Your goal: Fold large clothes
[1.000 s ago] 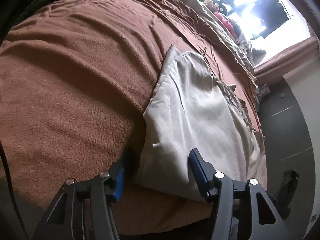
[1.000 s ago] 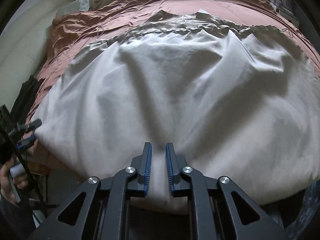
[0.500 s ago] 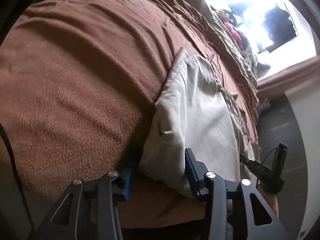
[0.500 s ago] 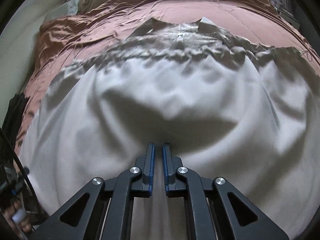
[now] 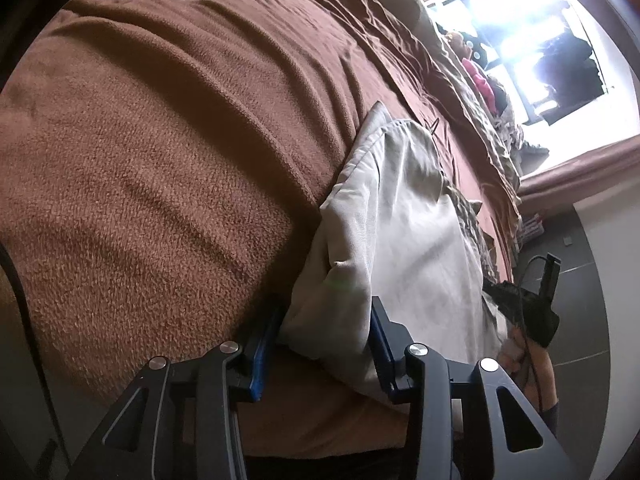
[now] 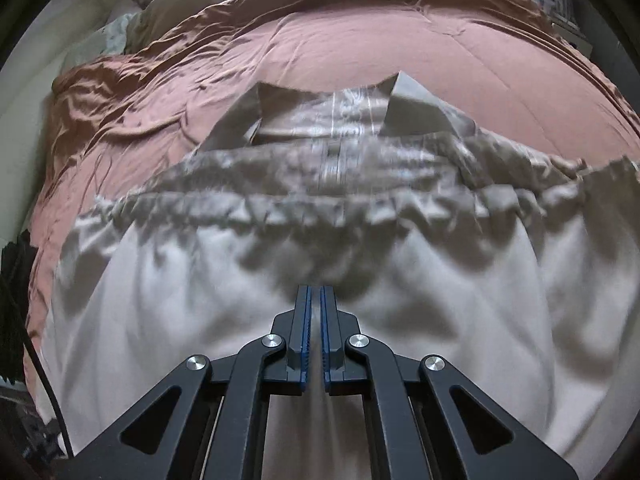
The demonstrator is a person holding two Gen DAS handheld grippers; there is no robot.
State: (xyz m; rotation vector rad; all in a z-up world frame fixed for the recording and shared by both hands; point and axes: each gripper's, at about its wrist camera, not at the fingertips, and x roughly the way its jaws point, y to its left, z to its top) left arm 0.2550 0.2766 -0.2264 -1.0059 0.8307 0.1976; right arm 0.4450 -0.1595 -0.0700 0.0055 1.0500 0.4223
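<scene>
Right wrist view: dress (image 6: 248, 320), pale, spread on bed (image 6: 360, 48), bodice toward 12 o'clock. Right tongs (image 6: 316, 300) pinched tight on a ridge of skirt cloth at 6 o'clock. In the left wrist view the dress corner (image 5: 332, 312) sits between the left tongs (image 5: 320, 344); jaws have just been closing, part apart, cloth touching both pads, firm clamp unclear. Step, as I judge: gripping hem to fold toward bodice. Next needs left grip secured, then both lifting together.
</scene>
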